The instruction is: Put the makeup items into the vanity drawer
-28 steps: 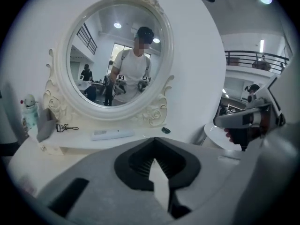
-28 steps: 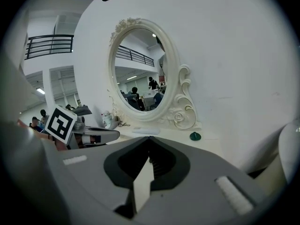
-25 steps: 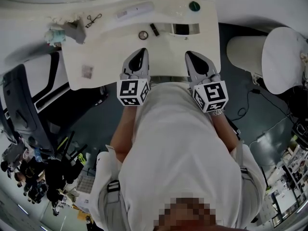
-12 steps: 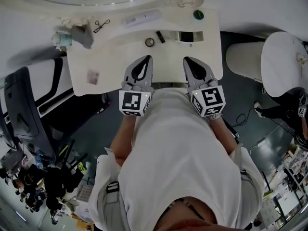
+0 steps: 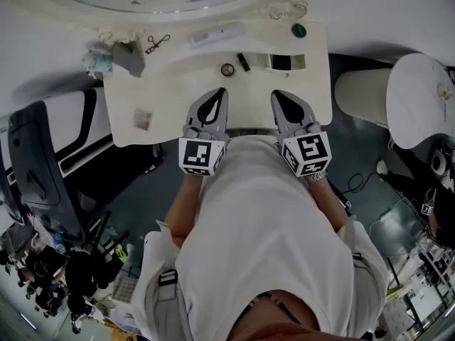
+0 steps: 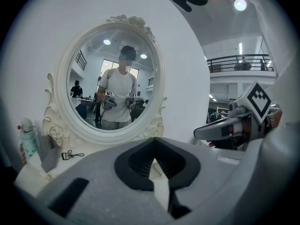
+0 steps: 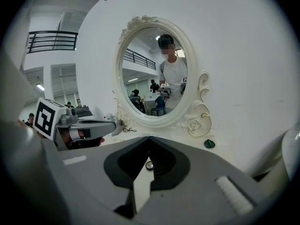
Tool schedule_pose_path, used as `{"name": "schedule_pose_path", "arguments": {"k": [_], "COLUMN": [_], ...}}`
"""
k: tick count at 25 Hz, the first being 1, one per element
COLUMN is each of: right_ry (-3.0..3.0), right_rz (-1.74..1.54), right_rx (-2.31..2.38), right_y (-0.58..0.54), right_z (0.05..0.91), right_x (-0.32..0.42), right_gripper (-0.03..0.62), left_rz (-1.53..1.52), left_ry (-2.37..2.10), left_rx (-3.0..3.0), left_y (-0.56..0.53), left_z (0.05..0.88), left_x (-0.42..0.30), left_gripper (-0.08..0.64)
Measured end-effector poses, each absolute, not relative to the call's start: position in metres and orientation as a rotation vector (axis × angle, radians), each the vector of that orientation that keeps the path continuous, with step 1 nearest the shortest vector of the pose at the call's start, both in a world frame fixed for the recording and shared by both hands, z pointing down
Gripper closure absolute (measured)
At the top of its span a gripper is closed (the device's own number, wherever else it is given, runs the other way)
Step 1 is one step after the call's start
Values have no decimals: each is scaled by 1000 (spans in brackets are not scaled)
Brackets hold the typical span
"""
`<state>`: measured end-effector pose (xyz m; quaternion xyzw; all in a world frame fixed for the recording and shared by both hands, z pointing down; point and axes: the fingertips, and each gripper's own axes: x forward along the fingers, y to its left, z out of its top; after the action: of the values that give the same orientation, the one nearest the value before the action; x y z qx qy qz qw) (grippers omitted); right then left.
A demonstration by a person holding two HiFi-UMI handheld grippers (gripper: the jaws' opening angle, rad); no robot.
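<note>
On the white vanity top (image 5: 163, 98) lie a small round compact (image 5: 227, 69), a black lipstick (image 5: 244, 62), a white tube (image 5: 217, 34), a green round lid (image 5: 299, 30), an eyelash curler (image 5: 158, 42) and a small square item (image 5: 143, 118). My left gripper (image 5: 222, 93) hovers over the near middle of the top, shut and empty (image 6: 153, 139). My right gripper (image 5: 276, 95) is beside it, also shut with nothing in it (image 7: 149, 138). The compact (image 7: 149, 165) shows just beyond the right jaws. The curler (image 6: 71, 154) lies far left of the left jaws.
An oval mirror (image 6: 115, 78) in a carved white frame stands at the back of the vanity. A small bottle (image 5: 99, 61) and a grey object (image 5: 131, 57) sit at its far left corner. A white round stool (image 5: 419, 84) stands to the right, a dark chair (image 5: 35, 169) to the left.
The right gripper has shifted a little toward the left one, and the left has lifted slightly. Both stay shut, and the items on the vanity have not moved.
</note>
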<state>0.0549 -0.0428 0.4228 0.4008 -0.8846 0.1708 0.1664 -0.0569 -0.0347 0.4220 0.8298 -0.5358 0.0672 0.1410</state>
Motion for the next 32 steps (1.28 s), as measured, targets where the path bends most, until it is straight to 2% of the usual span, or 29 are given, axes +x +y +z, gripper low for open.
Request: {"name": "schedule_pose_path", "arguments": {"k": [23, 24, 27, 32], "right_ry": [-2388, -2378, -2345, -2281], "right_rz": [506, 508, 513, 517], "right_rx": [1322, 1337, 1383, 1450], "right_y": [-50, -50, -49, -42], "right_z": [427, 427, 426, 427], "right_x": [61, 63, 69, 78], "right_gripper": [584, 584, 584, 584], "left_rz": [292, 312, 380, 509], "left_ry": [-1456, -1440, -1392, -1312], "left_rx": [2437, 2444, 2455, 2434], "left_y": [-75, -78, -89, -100], "left_z": [463, 468, 488, 534], "left_x": [-83, -83, -83, -84], "left_gripper": [552, 546, 469, 402]}}
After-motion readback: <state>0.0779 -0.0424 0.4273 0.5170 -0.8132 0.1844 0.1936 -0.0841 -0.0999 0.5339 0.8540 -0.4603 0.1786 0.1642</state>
